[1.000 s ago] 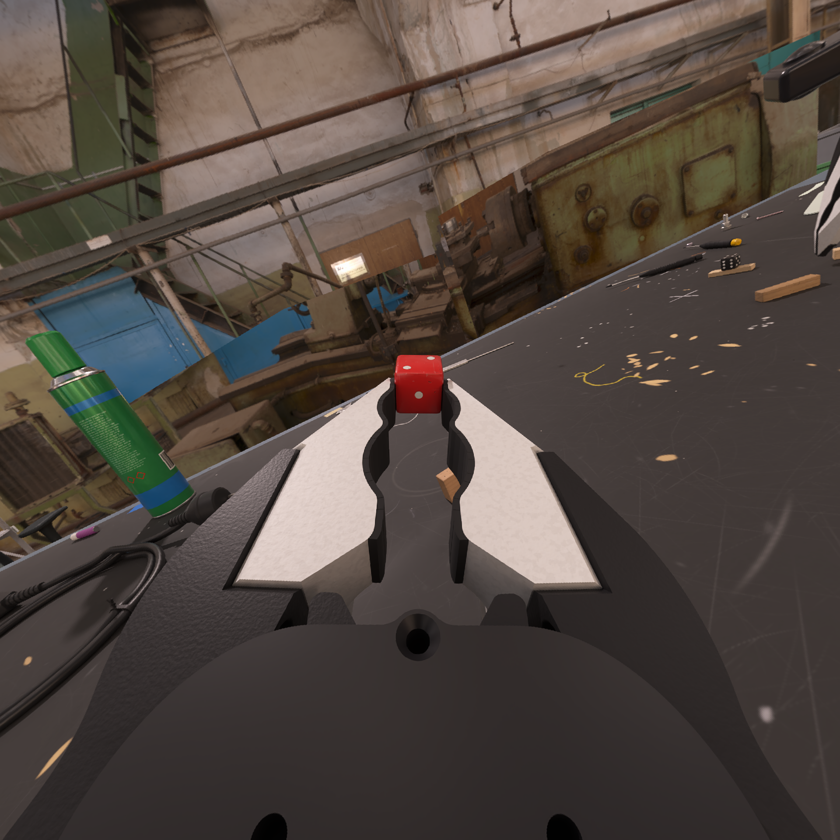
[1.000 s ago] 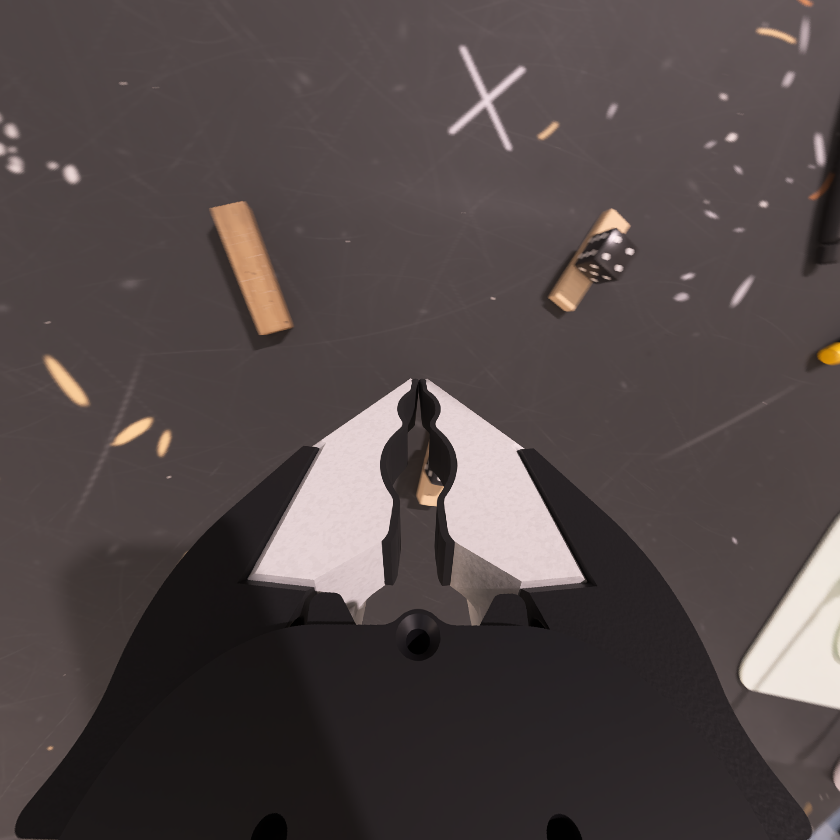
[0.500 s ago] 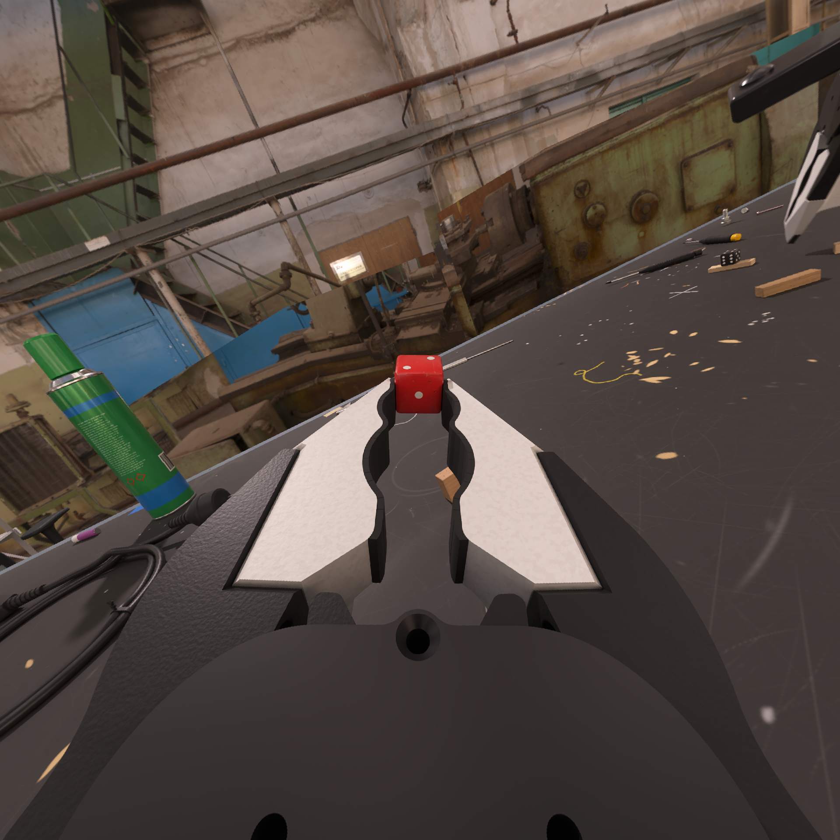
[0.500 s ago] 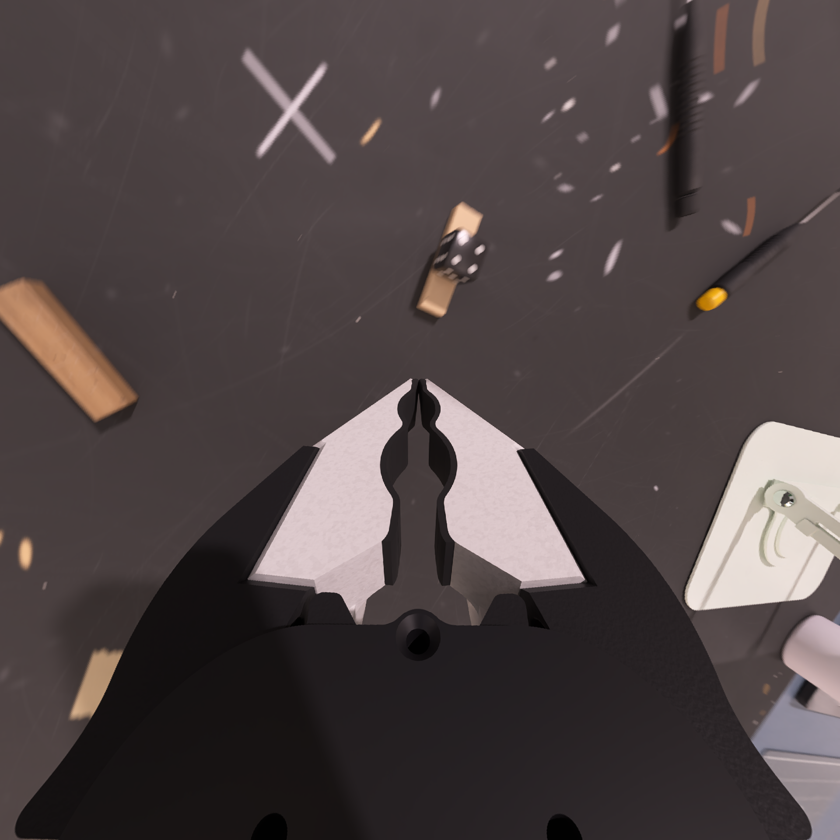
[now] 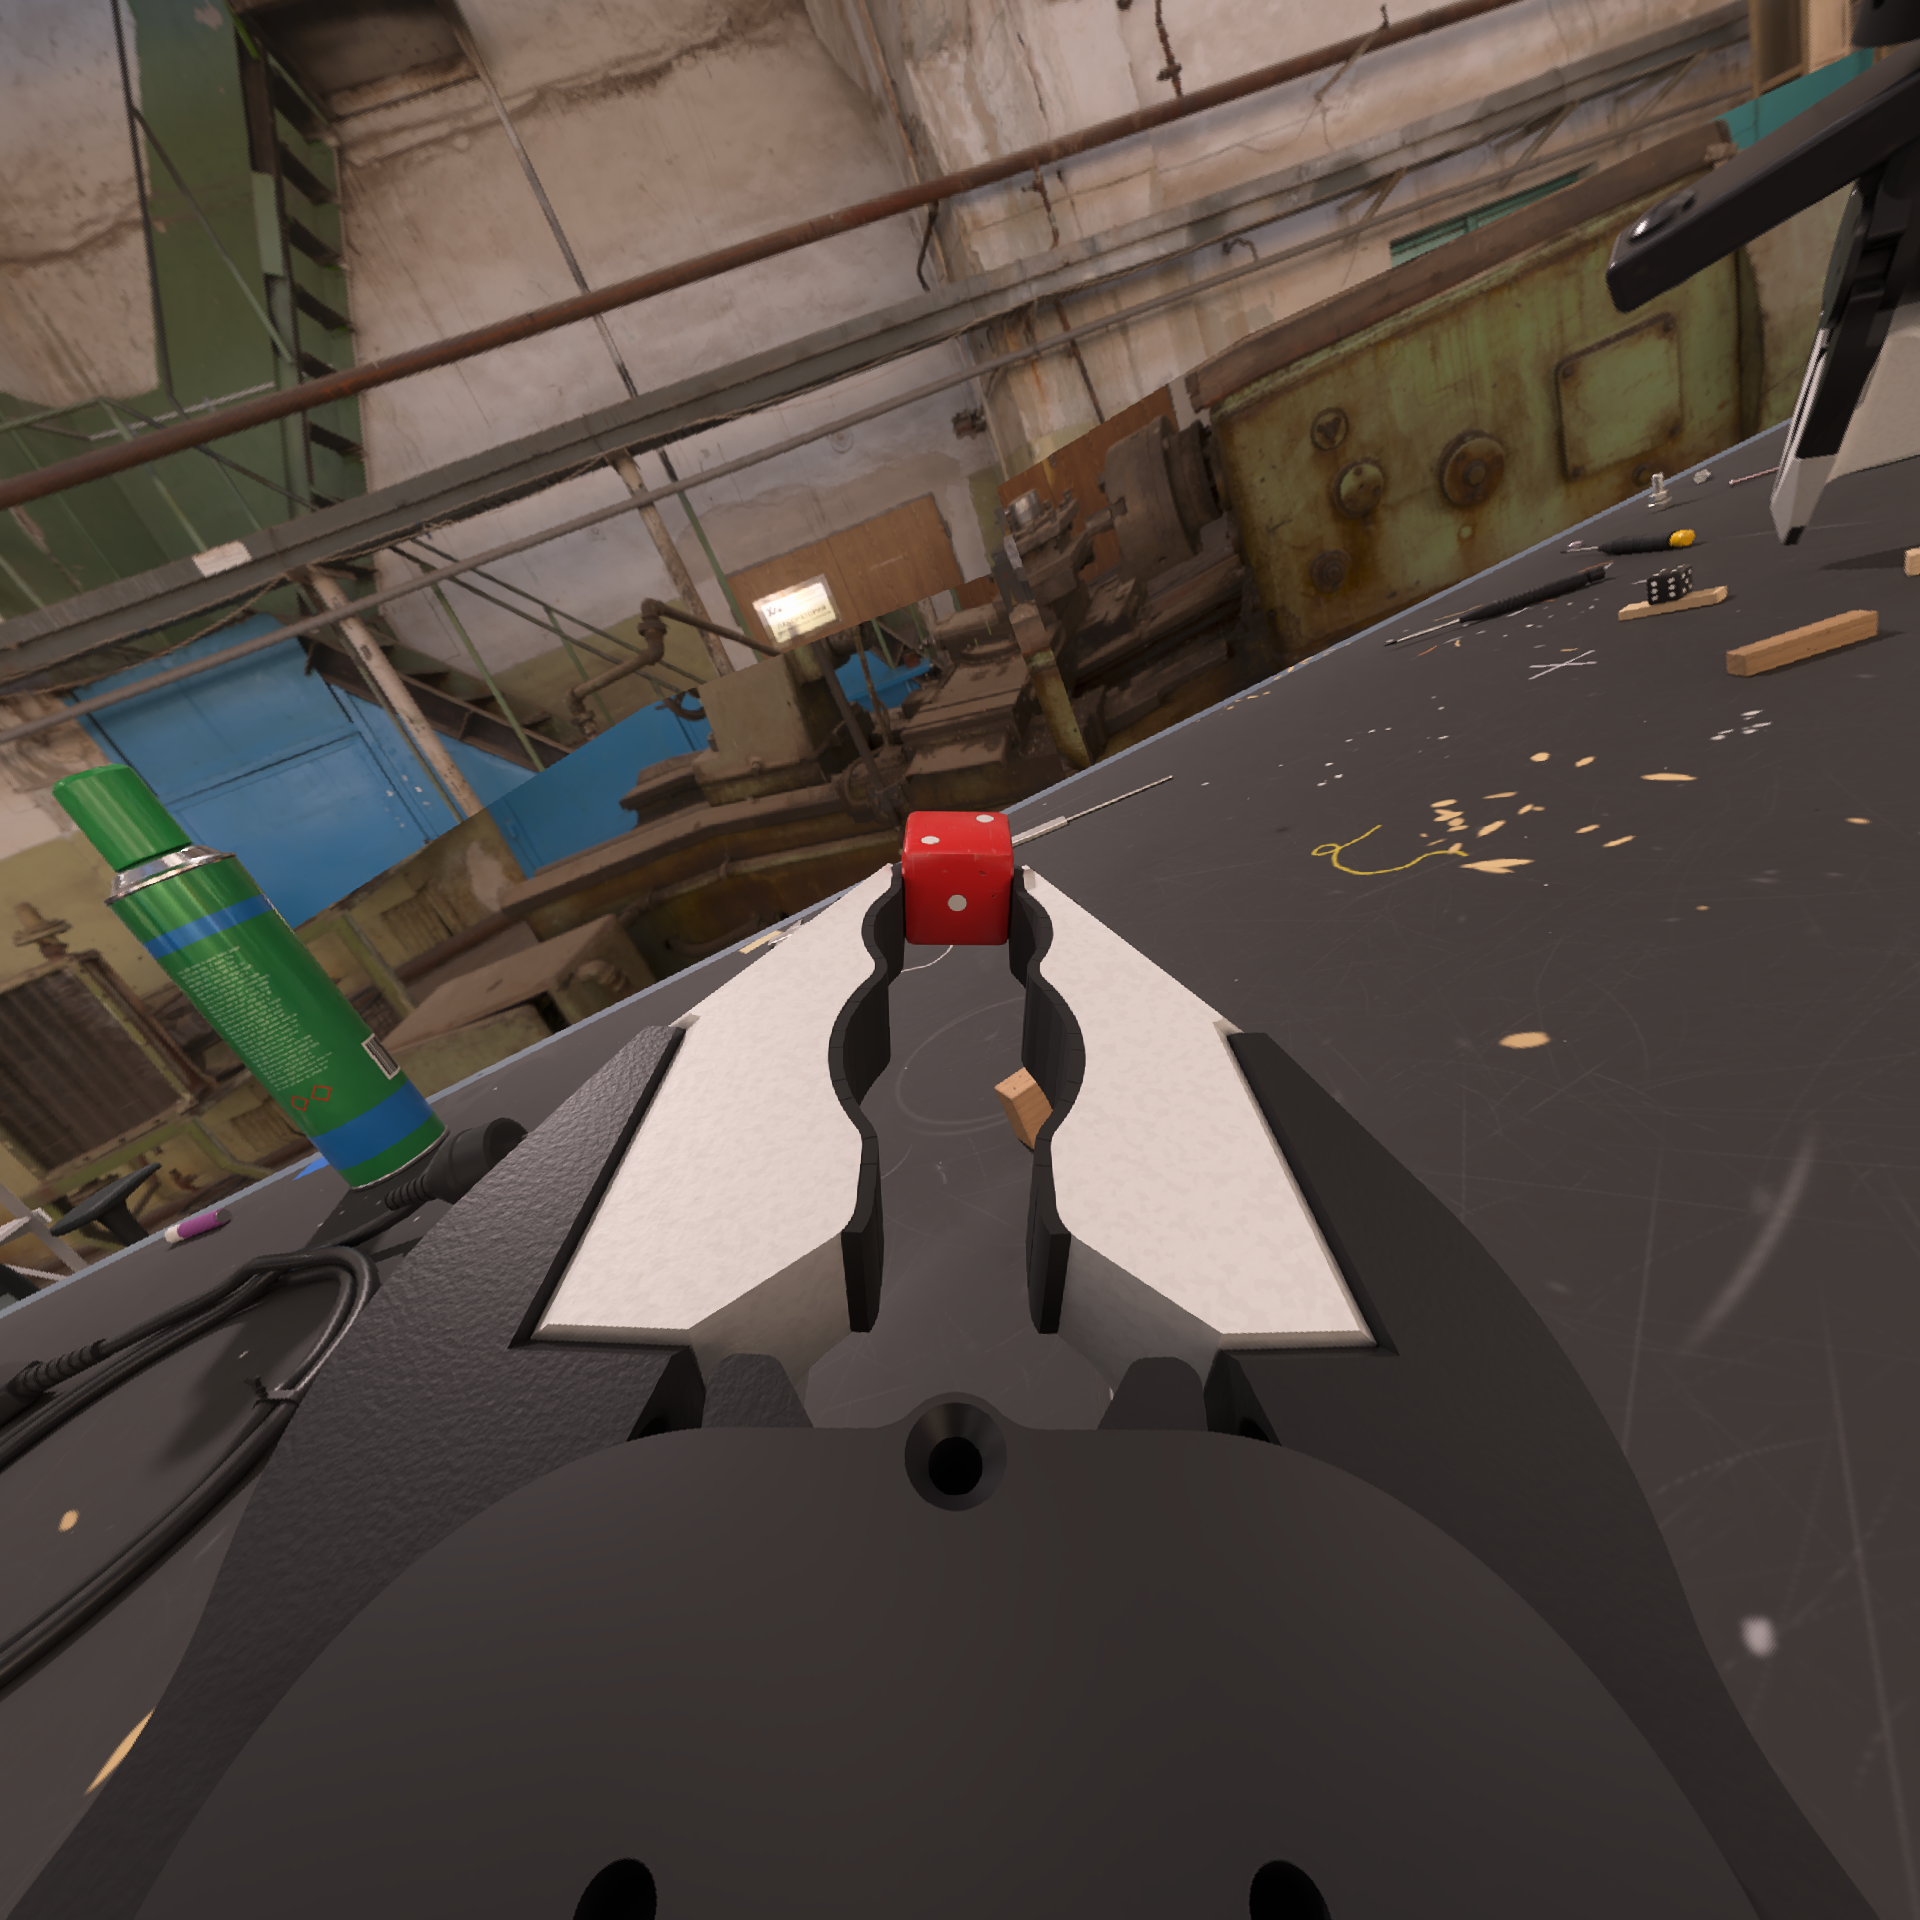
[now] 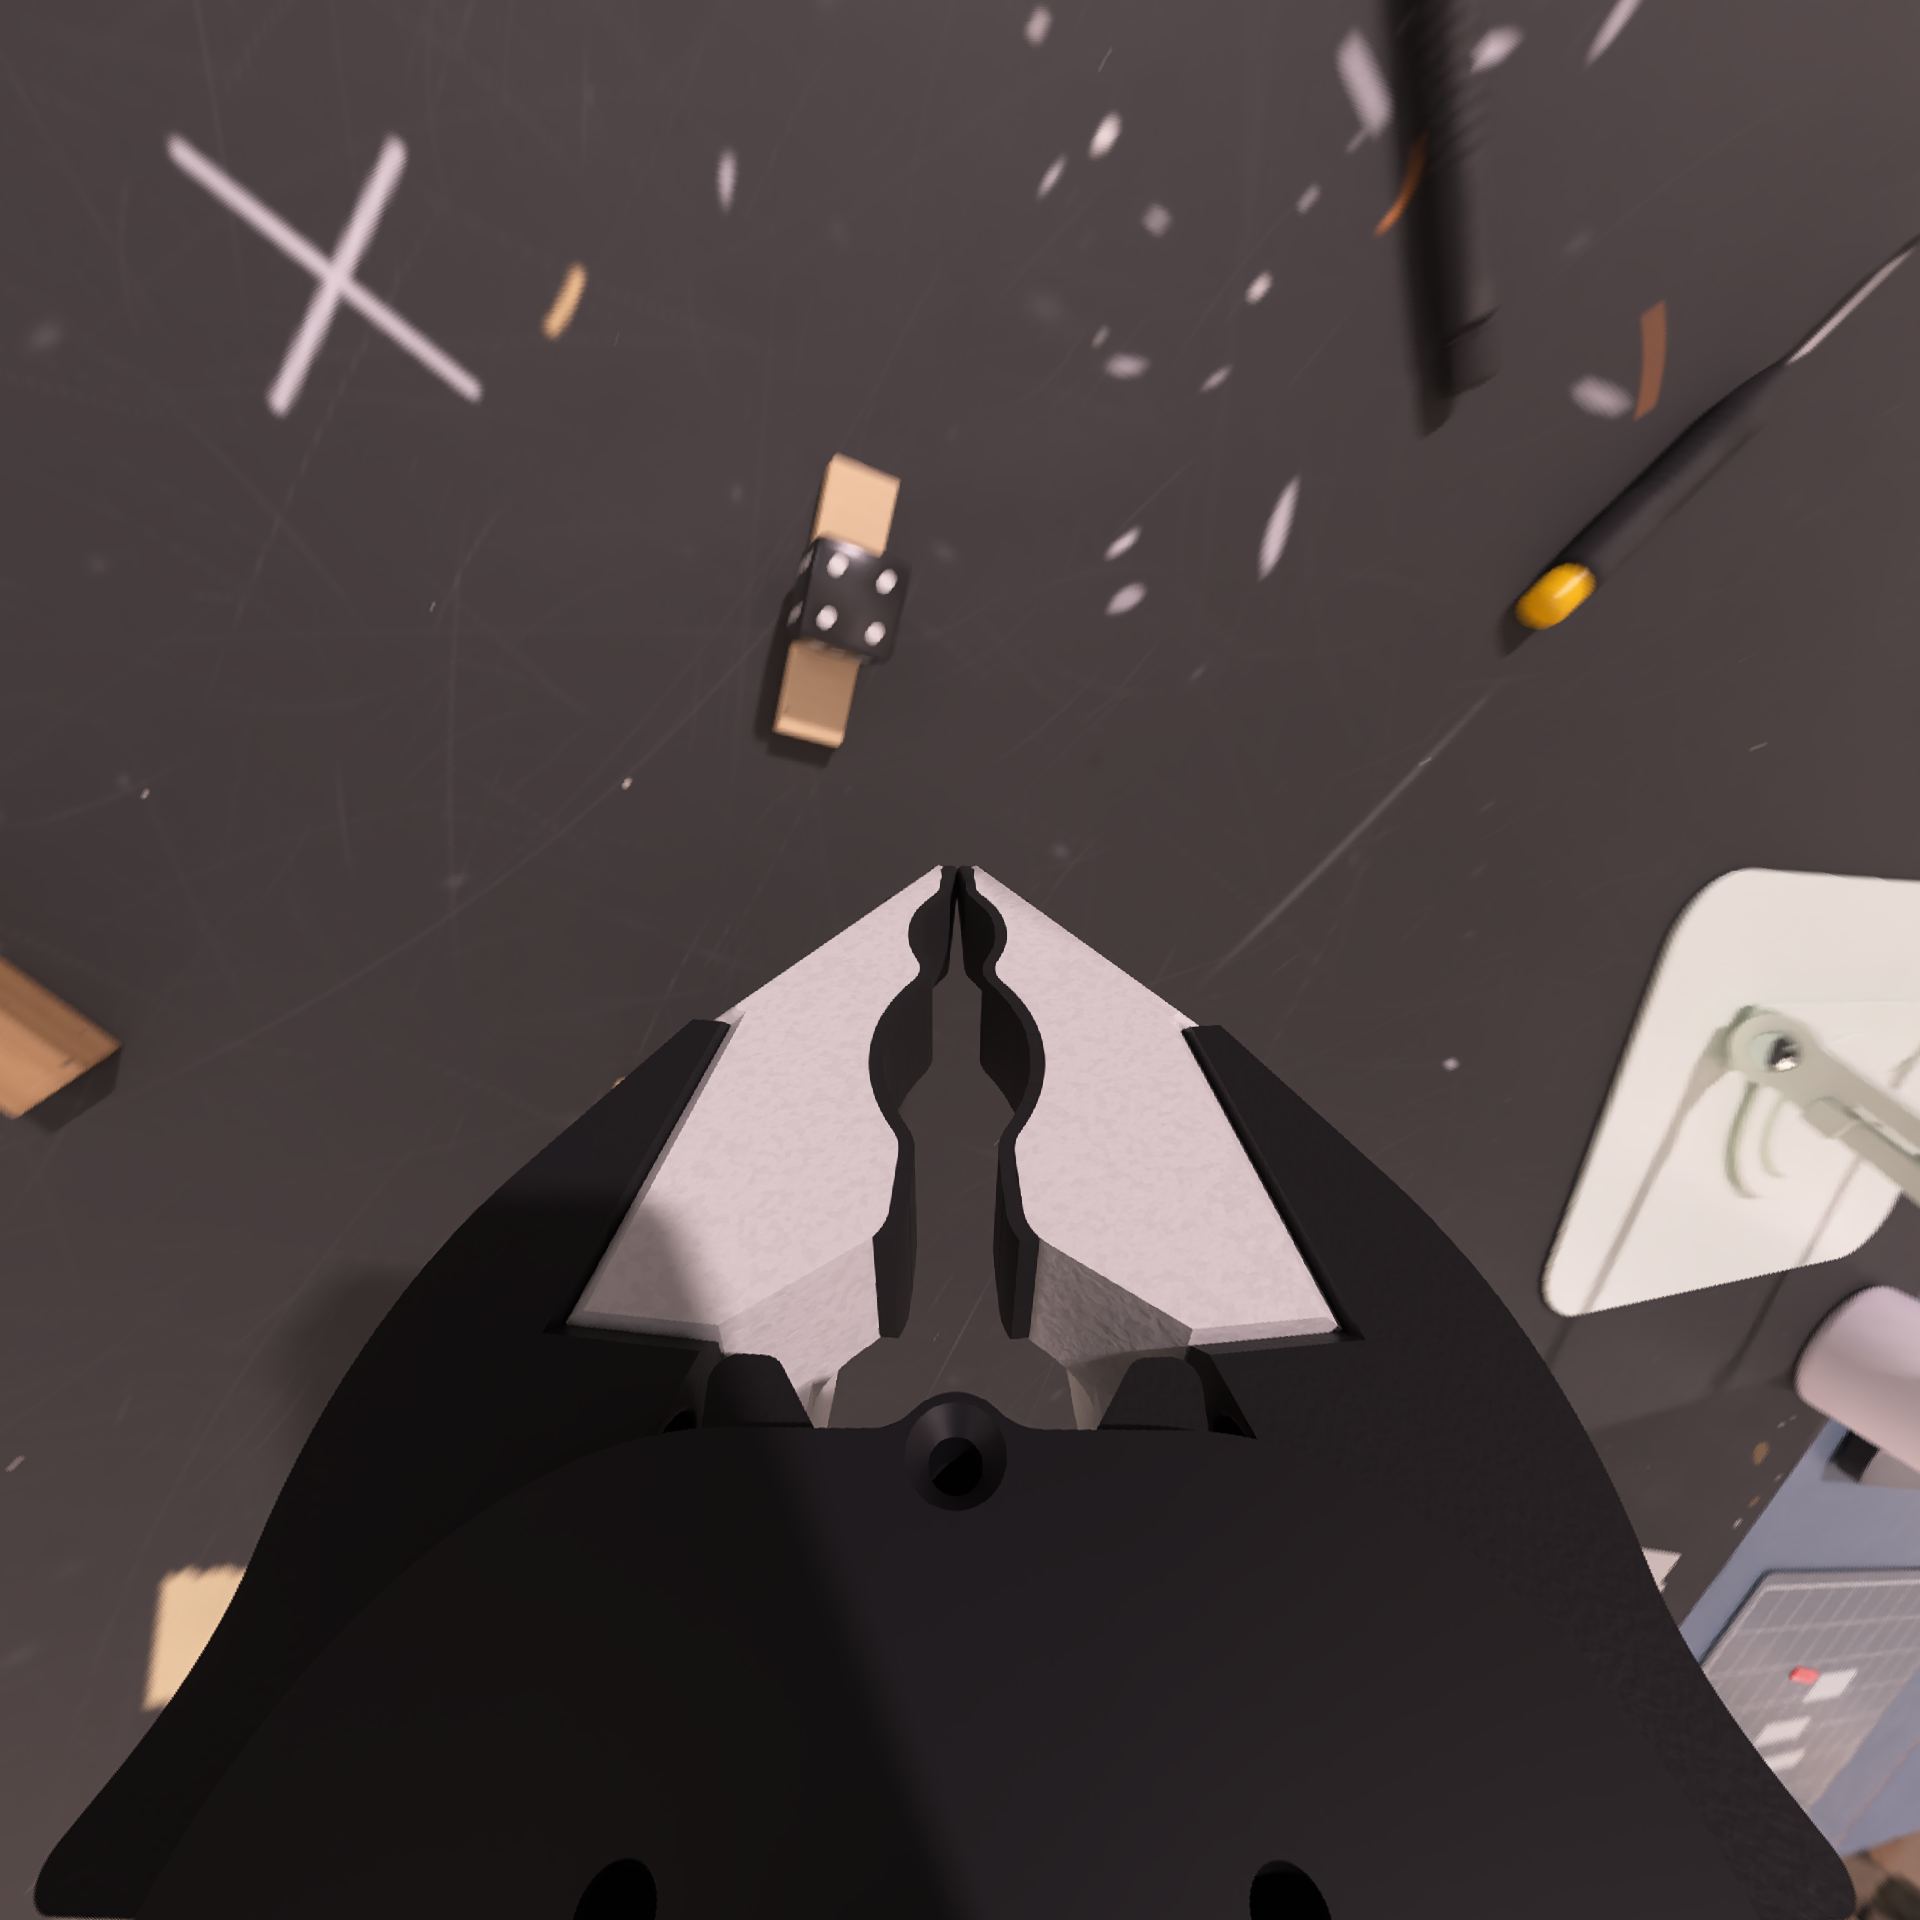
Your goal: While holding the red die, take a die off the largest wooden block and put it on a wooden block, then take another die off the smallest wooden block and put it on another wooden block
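Left wrist view: the left hand-held gripper (image 5: 957, 883) clamps the red die (image 5: 957, 878) between its fingertips above the dark table (image 5: 1558, 1143). One small wooden block (image 5: 1021, 1105) lies on the table between the fingers, half hidden by the right finger. Far off to the right lie a long wooden block (image 5: 1803, 643) and a flat wooden block (image 5: 1673, 603) carrying one black die (image 5: 1669, 584); a fourth block is cut off at the right edge. A green spray can (image 5: 249, 987) stands on the left.

Right wrist view: the right hand-held gripper (image 6: 957, 873) is clenched on nothing, pointing down at the table. Beyond its tips the black die (image 6: 847, 608) sits mid-length on the flat wooden block (image 6: 836, 603). The long wooden block (image 6: 42, 1044) is cut off at the left edge; a pale block at lower left is partly hidden. A blurred chalk cross (image 6: 322, 275) and a yellow-capped screwdriver (image 6: 1662, 488) lie farther off.
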Controlling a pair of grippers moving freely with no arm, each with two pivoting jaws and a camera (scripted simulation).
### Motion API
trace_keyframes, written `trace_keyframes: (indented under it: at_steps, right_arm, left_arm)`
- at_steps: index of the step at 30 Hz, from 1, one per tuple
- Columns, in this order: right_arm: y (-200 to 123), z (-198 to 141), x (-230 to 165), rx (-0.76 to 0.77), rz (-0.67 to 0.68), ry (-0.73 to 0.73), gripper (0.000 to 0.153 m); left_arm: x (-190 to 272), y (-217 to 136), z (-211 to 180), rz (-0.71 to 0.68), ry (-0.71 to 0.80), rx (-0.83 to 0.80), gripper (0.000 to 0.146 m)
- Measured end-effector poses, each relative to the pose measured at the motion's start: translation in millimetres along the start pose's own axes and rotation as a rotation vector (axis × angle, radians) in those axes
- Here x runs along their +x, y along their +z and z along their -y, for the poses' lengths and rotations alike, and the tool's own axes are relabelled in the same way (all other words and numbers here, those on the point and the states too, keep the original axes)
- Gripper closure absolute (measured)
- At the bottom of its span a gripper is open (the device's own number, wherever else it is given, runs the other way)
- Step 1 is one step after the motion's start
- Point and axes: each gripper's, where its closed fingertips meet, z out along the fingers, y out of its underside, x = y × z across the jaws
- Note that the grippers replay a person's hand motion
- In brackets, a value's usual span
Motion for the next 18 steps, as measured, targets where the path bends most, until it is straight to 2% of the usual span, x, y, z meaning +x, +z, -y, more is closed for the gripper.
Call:
trace_keyframes:
  at_steps: [3,5,9,12,15,18]
  right_arm:
    - [-2.4,17.3,12.2,0.128,-0.051,0.039,0.153]
    - [0.6,22.5,17.5,0.155,-0.073,0.059,0.153]
    - [11.0,13.6,22.4,0.081,-0.083,0.053,0.153]
    - [13.9,4.0,17.0,0.039,-0.034,0.046,0.153]
    - [4.8,-12.6,11.4,-0.053,0.036,0.034,0.153]
    - [-9.2,-22.5,25.3,-0.044,-0.033,0.086,0.153]
  left_arm:
    - [0.2,0.0,0.1,-0.001,0.0,0.0,0.127]
    - [0.4,0.0,0.2,-0.002,0.002,0.001,0.127]
    - [1.2,0.0,0.3,-0.005,0.008,0.002,0.127]
    - [1.0,0.1,0.3,-0.004,0.006,0.0,0.127]
    - [0.8,0.2,0.4,-0.004,0.005,0.001,0.127]
    - [0.9,0.2,0.4,-0.005,0.006,0.001,0.127]
